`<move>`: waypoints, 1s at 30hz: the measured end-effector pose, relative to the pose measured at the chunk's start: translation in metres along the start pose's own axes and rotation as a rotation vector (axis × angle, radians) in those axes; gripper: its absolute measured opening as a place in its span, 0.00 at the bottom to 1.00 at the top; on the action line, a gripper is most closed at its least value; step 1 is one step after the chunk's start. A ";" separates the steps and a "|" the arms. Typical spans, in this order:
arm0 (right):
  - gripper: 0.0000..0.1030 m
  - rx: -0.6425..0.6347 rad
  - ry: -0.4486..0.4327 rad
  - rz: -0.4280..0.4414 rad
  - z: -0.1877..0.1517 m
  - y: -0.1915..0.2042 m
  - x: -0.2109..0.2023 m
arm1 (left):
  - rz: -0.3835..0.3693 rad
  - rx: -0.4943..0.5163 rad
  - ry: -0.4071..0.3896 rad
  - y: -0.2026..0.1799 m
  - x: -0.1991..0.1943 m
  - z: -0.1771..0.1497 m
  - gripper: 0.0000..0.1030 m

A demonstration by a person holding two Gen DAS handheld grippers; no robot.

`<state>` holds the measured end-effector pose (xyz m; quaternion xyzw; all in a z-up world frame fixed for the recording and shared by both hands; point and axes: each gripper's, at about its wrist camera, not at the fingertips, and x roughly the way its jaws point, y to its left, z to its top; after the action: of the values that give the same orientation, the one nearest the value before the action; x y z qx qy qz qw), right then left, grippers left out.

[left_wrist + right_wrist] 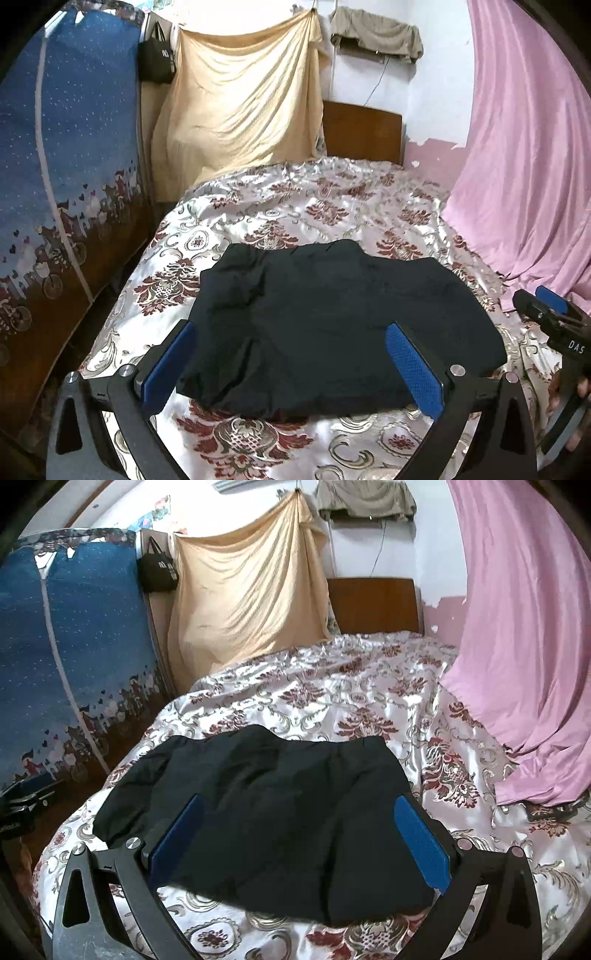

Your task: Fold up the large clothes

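A black garment (325,321) lies folded into a rough rectangle on the floral bedspread (295,210); it also shows in the right wrist view (277,812). My left gripper (291,347) is open and empty, its blue pads (413,369) spread above the garment's near edge. My right gripper (299,834) is open and empty, held over the garment's near right part. The right gripper also shows at the right edge of the left wrist view (546,314). The left gripper shows dimly at the left edge of the right wrist view (22,805).
A blue patterned wardrobe cover (66,166) stands left of the bed. A pink sheet (528,166) hangs on the right and drapes onto the bed. A beige sheet (240,103), a black bag (157,61) and the wooden headboard (362,133) are at the far end.
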<state>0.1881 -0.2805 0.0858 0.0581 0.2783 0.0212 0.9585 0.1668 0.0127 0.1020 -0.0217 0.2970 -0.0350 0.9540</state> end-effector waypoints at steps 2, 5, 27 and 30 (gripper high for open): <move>0.98 -0.002 -0.018 0.001 -0.005 0.007 -0.009 | 0.003 0.004 -0.022 -0.003 -0.008 -0.007 1.00; 0.99 -0.011 -0.037 0.009 -0.013 0.017 -0.022 | 0.019 0.014 -0.048 -0.008 -0.019 -0.017 1.00; 0.99 -0.035 -0.215 -0.036 -0.081 0.057 -0.088 | 0.094 0.033 -0.220 0.003 -0.076 -0.078 1.00; 0.99 -0.038 -0.238 -0.037 -0.089 0.061 -0.094 | 0.102 0.037 -0.231 0.004 -0.080 -0.087 1.00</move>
<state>0.0607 -0.2182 0.0680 0.0369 0.1629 0.0018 0.9859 0.0515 0.0218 0.0754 0.0070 0.1854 0.0106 0.9826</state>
